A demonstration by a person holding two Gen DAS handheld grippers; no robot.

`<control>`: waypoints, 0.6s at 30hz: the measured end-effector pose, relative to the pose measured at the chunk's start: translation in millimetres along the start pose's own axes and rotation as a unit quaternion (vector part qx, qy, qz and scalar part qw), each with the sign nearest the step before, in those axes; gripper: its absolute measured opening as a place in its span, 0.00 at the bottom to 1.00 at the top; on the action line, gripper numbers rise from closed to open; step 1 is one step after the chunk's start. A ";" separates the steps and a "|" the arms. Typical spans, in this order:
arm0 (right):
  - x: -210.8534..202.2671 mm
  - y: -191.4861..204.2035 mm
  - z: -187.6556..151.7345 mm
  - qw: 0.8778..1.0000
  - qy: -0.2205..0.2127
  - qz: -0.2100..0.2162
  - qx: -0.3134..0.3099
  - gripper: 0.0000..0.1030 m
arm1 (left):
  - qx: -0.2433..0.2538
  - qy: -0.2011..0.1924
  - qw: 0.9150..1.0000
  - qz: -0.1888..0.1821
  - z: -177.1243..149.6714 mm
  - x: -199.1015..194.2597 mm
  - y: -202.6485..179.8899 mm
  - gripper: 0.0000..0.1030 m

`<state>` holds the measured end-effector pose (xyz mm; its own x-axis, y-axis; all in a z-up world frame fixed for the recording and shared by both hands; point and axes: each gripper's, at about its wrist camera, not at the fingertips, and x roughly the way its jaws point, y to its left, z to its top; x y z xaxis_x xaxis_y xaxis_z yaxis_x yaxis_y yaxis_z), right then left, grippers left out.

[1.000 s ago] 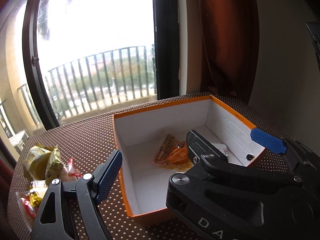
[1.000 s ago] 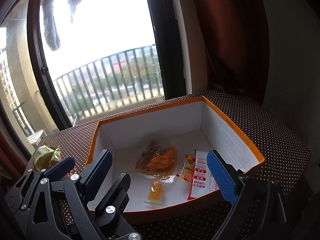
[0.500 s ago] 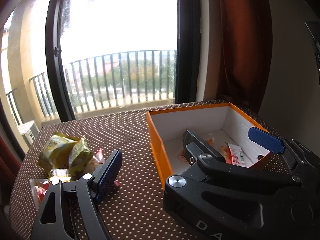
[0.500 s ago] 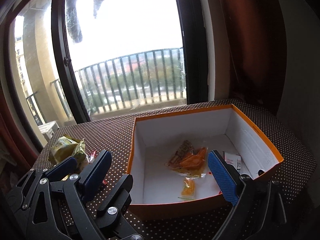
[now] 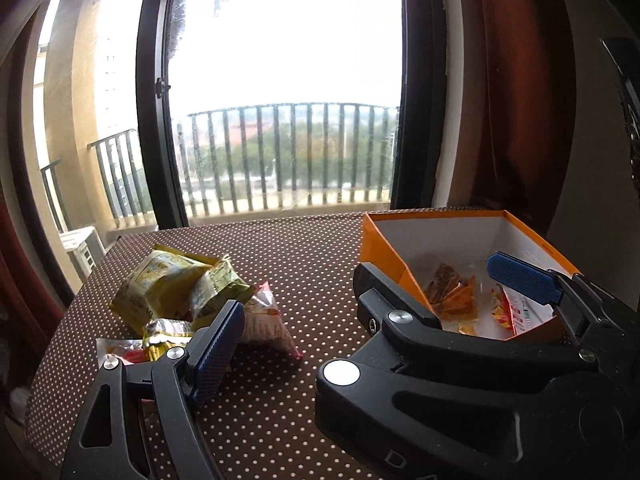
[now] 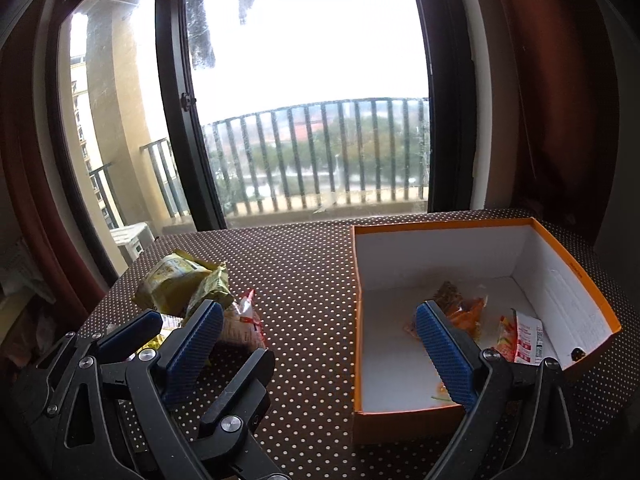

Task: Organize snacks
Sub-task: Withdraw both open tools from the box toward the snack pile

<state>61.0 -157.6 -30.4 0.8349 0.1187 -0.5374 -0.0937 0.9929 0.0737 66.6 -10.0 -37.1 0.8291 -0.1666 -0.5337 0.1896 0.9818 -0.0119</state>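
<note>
An orange box (image 5: 384,244) with a white inside stands on the right of the dotted table; it also shows in the right wrist view (image 6: 576,268). Several small snack packets (image 6: 464,312) lie in it, one red and white (image 6: 528,340). A pile of snacks lies on the left: yellow-green bags (image 5: 172,284) and a clear red-edged packet (image 5: 264,324); the pile also shows in the right wrist view (image 6: 184,284). My left gripper (image 5: 372,312) is open and empty, between pile and box. My right gripper (image 6: 320,344) is open and empty, above the table at the box's left wall.
The brown dotted tablecloth (image 6: 304,272) covers the table. A large window with a balcony railing (image 5: 288,152) stands behind it. A dark red curtain (image 5: 512,80) hangs at the right. The table's left edge (image 5: 60,320) is near the snack pile.
Both grippers have swung left, away from over the box. The snack pile has come into fuller view and the box now sits at the right of both views.
</note>
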 end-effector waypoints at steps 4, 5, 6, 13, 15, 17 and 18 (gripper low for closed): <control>10.3 16.8 -5.5 1.000 0.005 0.017 -0.013 0.96 | -0.013 0.001 1.000 0.015 -10.6 -0.2 17.1 0.78; 12.5 19.9 -7.1 1.000 0.006 0.022 -0.017 0.96 | -0.018 0.001 1.000 0.020 -14.3 -0.5 22.2 0.78; 14.3 23.7 -9.0 0.999 0.007 0.027 -0.020 0.96 | -0.020 0.001 1.000 0.022 -16.5 -0.9 25.2 0.78; 35.6 49.4 -31.1 0.997 0.027 0.058 -0.044 0.96 | -0.040 0.022 0.998 0.050 -44.6 3.1 52.6 0.78; 42.9 56.3 -37.0 0.996 0.037 0.064 -0.047 0.96 | -0.046 0.030 0.997 0.056 -52.8 5.9 58.7 0.78; 48.5 61.9 -43.9 0.995 0.044 0.071 -0.048 0.95 | -0.048 0.036 0.996 0.062 -59.6 8.1 65.6 0.78; 51.4 64.6 -47.1 0.995 0.047 0.074 -0.048 0.95 | -0.049 0.038 0.996 0.064 -61.6 8.7 67.7 0.78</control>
<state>72.3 -86.8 -92.8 0.7537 0.2604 -0.6035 -0.2680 0.9601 0.0795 54.3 60.7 -94.6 0.8003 -0.0364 -0.5985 0.0300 0.9993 -0.0206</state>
